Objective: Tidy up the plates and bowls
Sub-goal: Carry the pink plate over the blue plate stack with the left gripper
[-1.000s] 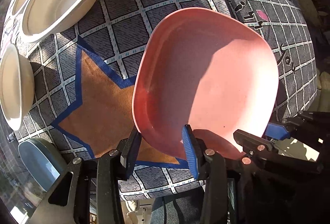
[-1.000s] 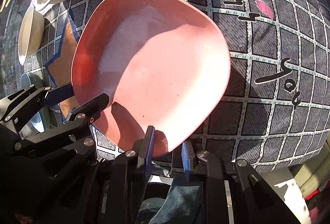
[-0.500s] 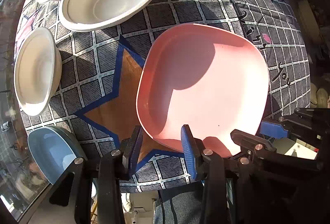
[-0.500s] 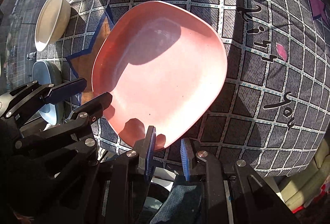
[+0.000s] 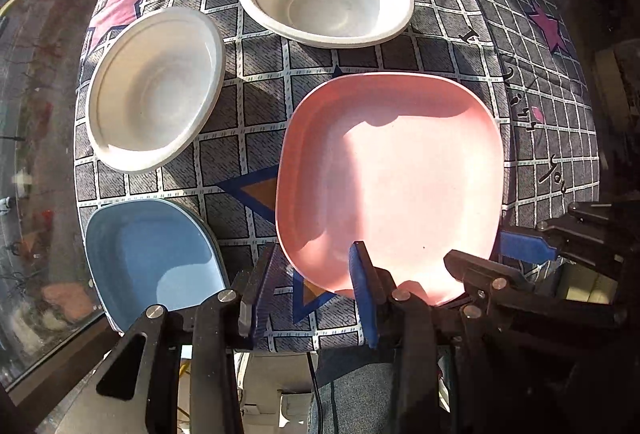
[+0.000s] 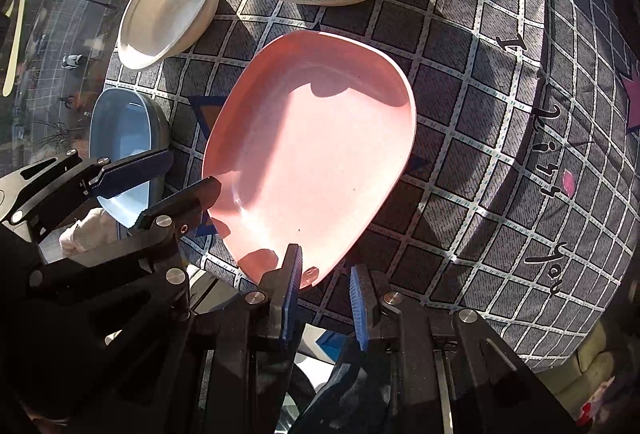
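right gripper [image 6: 324,290]: agape, off rim | left gripper [image 5: 312,290]: agape | pink plate [image 5: 392,174]: just ahead, between them

Left gripper [image 5: 316,286]: black frame with blue-padded fingers, jaws parted, pointing toward 12 o'clock; its right finger [image 5: 362,290] lies at the near rim of the pink plate [image 5: 392,178], its left finger off the rim at 9 o'clock. Right gripper [image 6: 326,294]: same build, jaws parted, the left finger [image 6: 292,282] touching the plate's near edge, the right finger apart from it. The two grippers sit side by side, the left at 9 o'clock of the right.
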